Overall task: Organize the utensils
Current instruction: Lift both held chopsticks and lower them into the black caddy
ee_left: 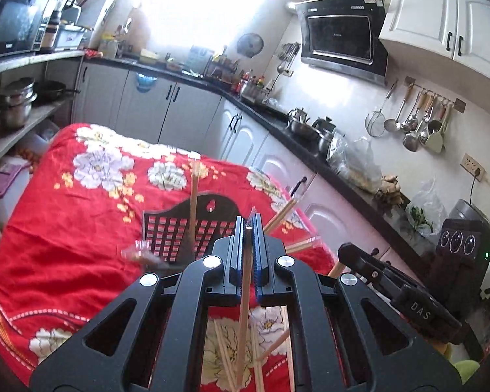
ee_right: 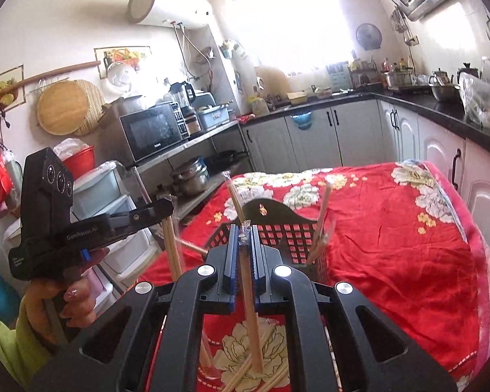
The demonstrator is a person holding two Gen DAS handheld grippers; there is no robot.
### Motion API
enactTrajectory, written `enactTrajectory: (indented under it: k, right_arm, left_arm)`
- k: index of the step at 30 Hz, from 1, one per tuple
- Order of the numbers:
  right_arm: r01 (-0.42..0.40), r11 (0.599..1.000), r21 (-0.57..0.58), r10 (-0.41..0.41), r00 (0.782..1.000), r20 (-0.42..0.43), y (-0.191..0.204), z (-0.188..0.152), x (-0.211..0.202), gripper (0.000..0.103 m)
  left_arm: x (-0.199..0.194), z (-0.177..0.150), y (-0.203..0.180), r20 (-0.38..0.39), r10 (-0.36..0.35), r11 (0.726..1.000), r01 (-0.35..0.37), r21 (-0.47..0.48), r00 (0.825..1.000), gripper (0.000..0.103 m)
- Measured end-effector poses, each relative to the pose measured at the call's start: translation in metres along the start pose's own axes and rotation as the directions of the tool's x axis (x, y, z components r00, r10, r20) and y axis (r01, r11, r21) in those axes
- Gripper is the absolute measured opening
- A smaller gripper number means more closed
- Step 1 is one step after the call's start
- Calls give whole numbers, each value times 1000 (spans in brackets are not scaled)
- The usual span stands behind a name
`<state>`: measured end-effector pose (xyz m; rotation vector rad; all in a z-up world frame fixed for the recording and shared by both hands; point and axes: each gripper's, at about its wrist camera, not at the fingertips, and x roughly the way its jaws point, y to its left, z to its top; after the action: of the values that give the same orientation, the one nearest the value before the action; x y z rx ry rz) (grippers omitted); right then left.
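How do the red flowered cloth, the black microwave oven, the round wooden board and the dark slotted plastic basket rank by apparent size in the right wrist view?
Largest to smallest:
1. red flowered cloth
2. black microwave oven
3. dark slotted plastic basket and round wooden board look alike; unranked, as the basket stands nearer and partly hidden.

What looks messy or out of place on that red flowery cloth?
Loose chopsticks lie criss-crossed on the red cloth instead of in the dark holder. One chopstick already in the holder leans askew. Each claw, left and right, grips another.

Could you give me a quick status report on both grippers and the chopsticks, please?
Left gripper shut on a wrapped chopstick pair. Right gripper shut on another pair. Black basket ahead on red cloth, one pair already inside. Nothing in the way.
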<state>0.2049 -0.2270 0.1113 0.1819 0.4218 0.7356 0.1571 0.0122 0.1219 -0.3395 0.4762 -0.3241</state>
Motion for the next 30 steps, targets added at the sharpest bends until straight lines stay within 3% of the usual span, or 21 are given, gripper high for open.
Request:
enactTrajectory:
  k: [10, 22, 30]
  right_arm:
    - [-16, 999, -31, 19, 996, 84, 14, 31, -8, 7]
    - [2, 999, -50, 7, 981, 192, 14, 79, -8, 7]
    - [25, 999, -38, -15, 970, 244, 4, 103, 4, 7]
  left_arm:
    - [-10, 41, -16, 115, 16, 999, -22, 45, 993, 2]
    - [-1, 81, -28, 186, 37, 996, -51, 71, 982, 2]
    - [10, 93, -35, 241, 85, 989, -112, 98, 967, 2]
